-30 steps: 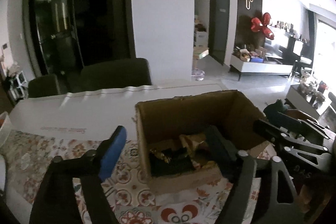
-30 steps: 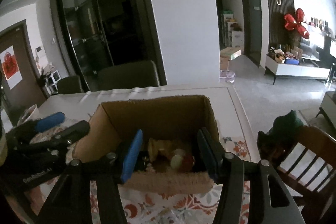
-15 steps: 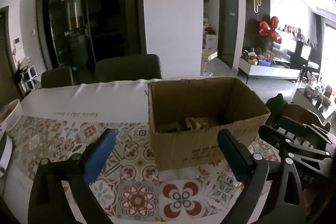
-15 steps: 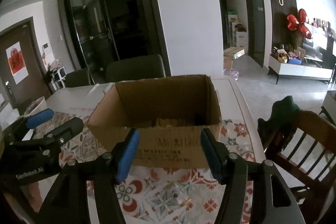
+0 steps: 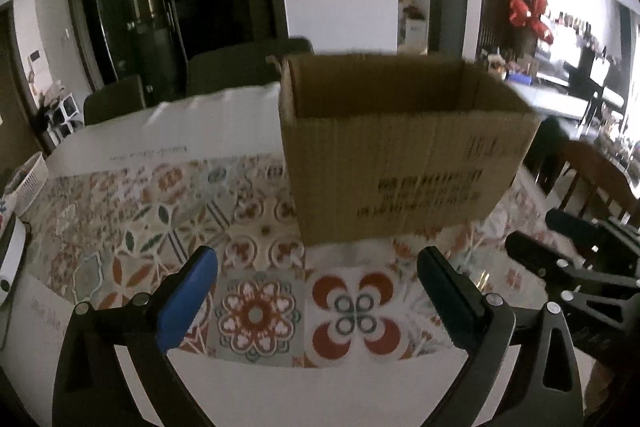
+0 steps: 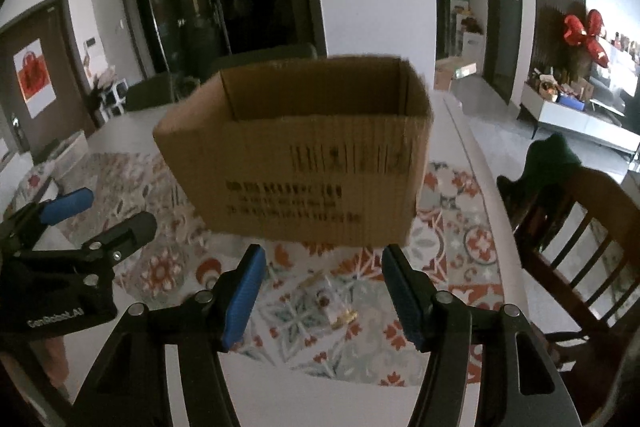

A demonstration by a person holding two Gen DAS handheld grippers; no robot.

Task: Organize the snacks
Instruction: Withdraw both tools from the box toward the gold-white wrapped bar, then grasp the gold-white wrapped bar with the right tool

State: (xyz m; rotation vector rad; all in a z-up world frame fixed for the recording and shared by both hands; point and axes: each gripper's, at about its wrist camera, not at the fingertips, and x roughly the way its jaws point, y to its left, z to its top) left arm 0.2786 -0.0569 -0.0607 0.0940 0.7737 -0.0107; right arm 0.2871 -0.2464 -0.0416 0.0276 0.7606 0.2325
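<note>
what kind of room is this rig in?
Most likely a home dining area open to a living room: a table under a patterned tablecloth carrying a cardboard box, a wooden chair beside it, and a low TV cabinet behind.

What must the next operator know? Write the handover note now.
Left gripper: open, empty; jaws have just been opening.
Right gripper: open, nothing gripped; jaws have just been opening.
A small wrapped snack lies on the tablecloth, seen between the right gripper's fingers.
The box stands upright beyond both grippers; its contents are hidden.
Left to do: probably pick up that snack and box it.
</note>
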